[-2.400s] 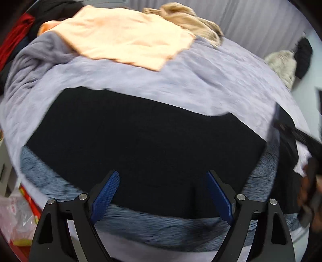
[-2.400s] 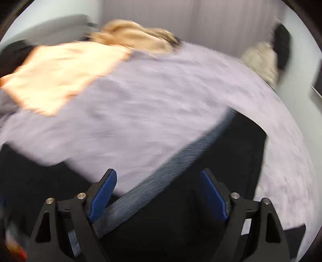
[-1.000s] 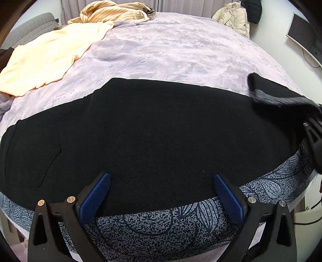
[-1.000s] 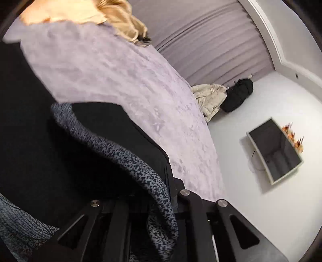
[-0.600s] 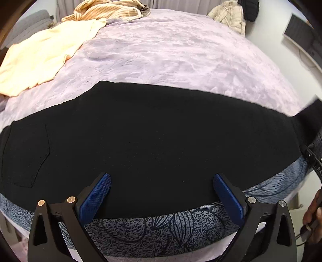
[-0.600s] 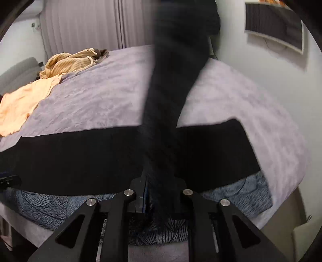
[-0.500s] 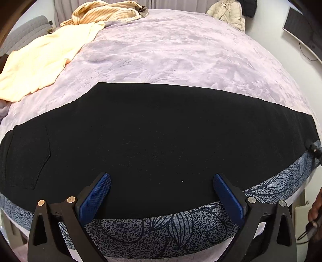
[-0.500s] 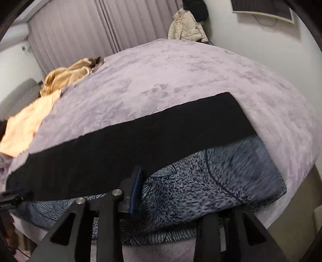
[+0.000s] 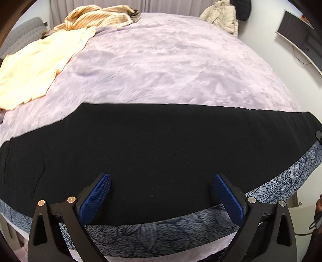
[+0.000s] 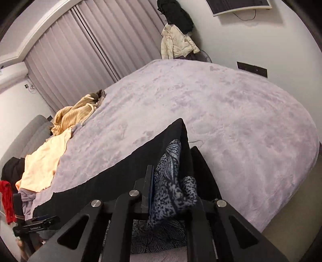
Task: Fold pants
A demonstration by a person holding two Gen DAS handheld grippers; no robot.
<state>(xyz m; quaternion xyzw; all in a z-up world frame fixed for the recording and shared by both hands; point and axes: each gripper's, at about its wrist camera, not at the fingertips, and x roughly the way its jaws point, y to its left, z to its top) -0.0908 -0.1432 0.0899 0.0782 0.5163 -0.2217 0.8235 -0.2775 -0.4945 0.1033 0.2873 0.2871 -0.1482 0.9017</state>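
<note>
Lying flat across the near edge of the bed (image 9: 171, 66), the pants (image 9: 157, 145) form a long matte black band, left to right, smooth and nearly creaseless, with a faint pocket seam at the left end. Under them, along the near side, a strip of blue-grey fabric (image 9: 161, 233) with a speckled leaf print shows, curving with the bed edge. Bed cover is a lilac plush, soft pile with swirled marks. At far left on it lies a pale peach garment (image 9: 38, 66), flat and limp; beyond that a tan striped garment (image 9: 96, 17), bunched. A cream puffy jacket (image 9: 220, 15) hangs by the far wall, and grey vertical blinds (image 10: 84, 52) stand behind the bed. Left gripper (image 9: 161, 193) hovers over the near middle of the pants, jaws spread wide, ribbed blue pads (image 9: 95, 196) clear of the cloth, nothing between them. Right gripper (image 10: 171, 181) is at the right end of the pants; its jaws have just been closing and are now clamped tight on a pinch of black cloth together with the printed fabric, which bunches up between the fingers. In the right wrist view the black band runs away to the left toward the left gripper, seen small at the lower left.
</note>
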